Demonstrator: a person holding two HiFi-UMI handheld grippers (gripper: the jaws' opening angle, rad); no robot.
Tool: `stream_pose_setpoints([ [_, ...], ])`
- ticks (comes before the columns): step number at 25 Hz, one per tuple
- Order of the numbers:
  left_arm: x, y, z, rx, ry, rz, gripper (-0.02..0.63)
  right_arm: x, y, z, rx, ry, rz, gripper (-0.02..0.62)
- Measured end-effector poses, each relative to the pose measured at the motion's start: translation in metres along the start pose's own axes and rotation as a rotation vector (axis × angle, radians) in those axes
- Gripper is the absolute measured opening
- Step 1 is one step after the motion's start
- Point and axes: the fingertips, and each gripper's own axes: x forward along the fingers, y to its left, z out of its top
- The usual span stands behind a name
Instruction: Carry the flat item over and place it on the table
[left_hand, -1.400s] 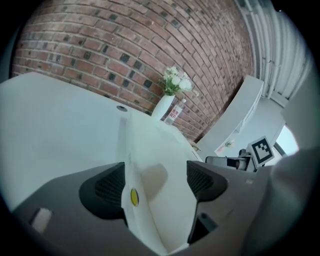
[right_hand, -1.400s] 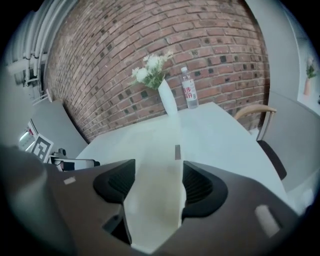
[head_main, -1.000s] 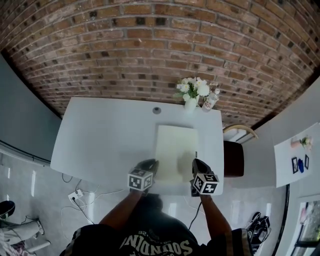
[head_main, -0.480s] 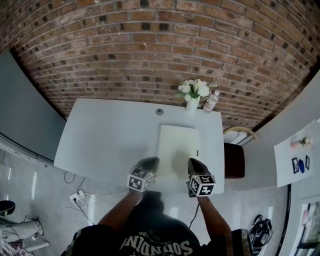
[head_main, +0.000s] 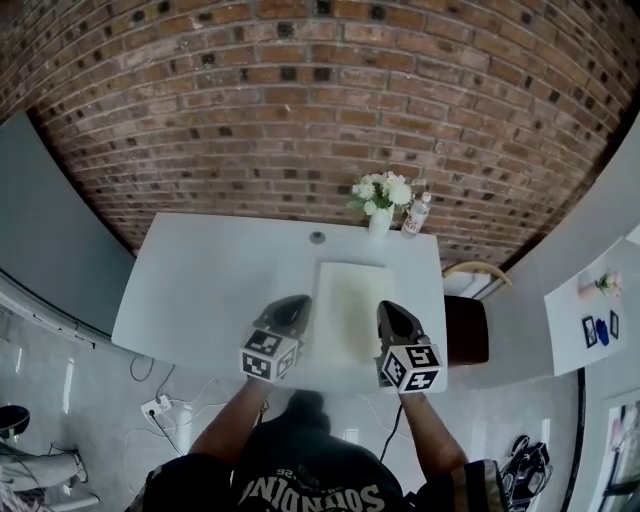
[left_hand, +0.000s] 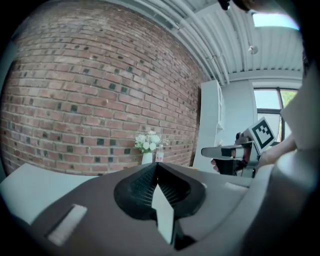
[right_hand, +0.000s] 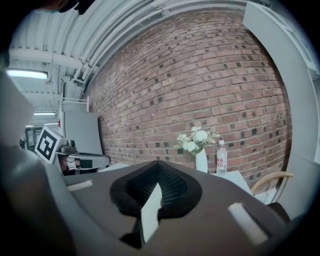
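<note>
So the flat cream-coloured rectangular sheet (head_main: 350, 310) is lying flat on the white bench (head_main: 210, 290), right in the gap between the two tools. The left tool (head_main: 299, 302) hangs just off the sheet's left edge, and the right tool (head_main: 386, 306) sits over its right edge. Can't tell from above if either one actually touches it.

Both tools are pressed together. In the left gripper view the jaws meet in a tight seam, and it's the same in the right gripper view. Each view shows a pale sliver low in the seam, but I honestly can't tell what it is.

Ahead of the tools, at the far edge of the bench, there's a white vase of white flowers (head_main: 380, 195) with a small clear plastic bottle (head_main: 415, 212) just beside it. A red brick wall (head_main: 300, 120) is behind those. A wooden chair (head_main: 470, 320) sits off to the right of the right tool.
</note>
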Motion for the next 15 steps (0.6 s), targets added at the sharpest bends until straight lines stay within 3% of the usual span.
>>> stream_pose_setpoints([
  [6,-0.010,-0.007,0.043,0.062,-0.066,-0.010,0.009,-0.004,0.010,0.031,0.029,-0.051,0.013,0.000],
  [15,-0.019,-0.010,0.050,0.077,-0.077,-0.005,0.009,-0.009,0.023,0.038,-0.006,-0.062,0.025,-0.002],
])
